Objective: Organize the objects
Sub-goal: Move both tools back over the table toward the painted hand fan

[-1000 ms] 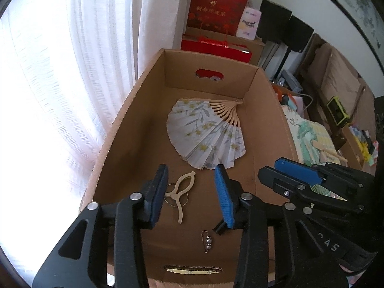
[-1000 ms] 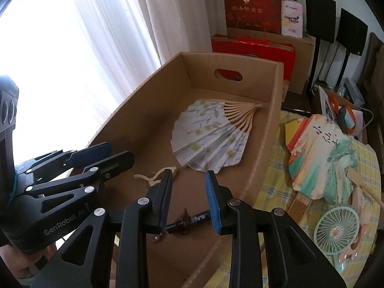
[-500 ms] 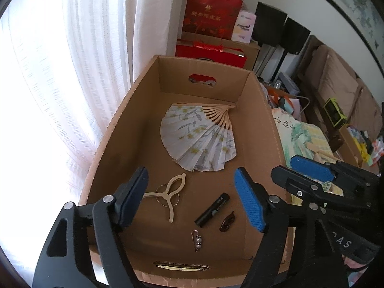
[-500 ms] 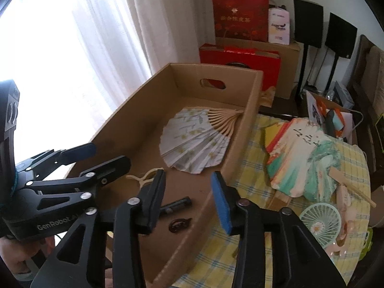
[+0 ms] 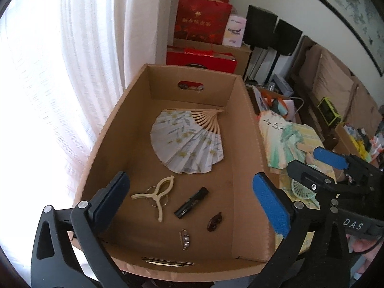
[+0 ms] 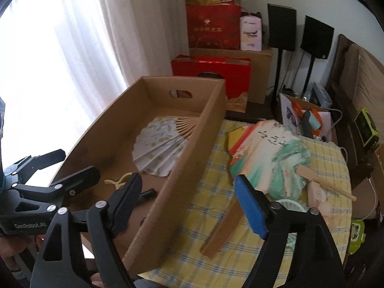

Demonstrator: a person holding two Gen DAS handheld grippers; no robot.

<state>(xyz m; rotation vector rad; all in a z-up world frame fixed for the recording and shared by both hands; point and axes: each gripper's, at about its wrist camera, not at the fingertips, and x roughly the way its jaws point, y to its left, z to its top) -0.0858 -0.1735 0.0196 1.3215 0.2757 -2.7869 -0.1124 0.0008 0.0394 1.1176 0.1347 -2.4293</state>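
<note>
Both jaws opening, empty; black tube (image 5: 191, 203) lies diagonally in cardboard box (image 5: 249, 144)

Small dark clip (image 5: 214, 220) too small to identify; black tube (image 6: 147, 194) half hidden behind box wall (image 6: 182, 168).

Black gripper (image 5: 189, 201) frames, blue pads, silver screws, "DAS" lettering

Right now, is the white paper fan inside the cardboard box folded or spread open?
Spread open. The white paper fan lies flat on the floor of the cardboard box, its pleats fanned wide and its wooden ribs splayed from the pivot.
</note>
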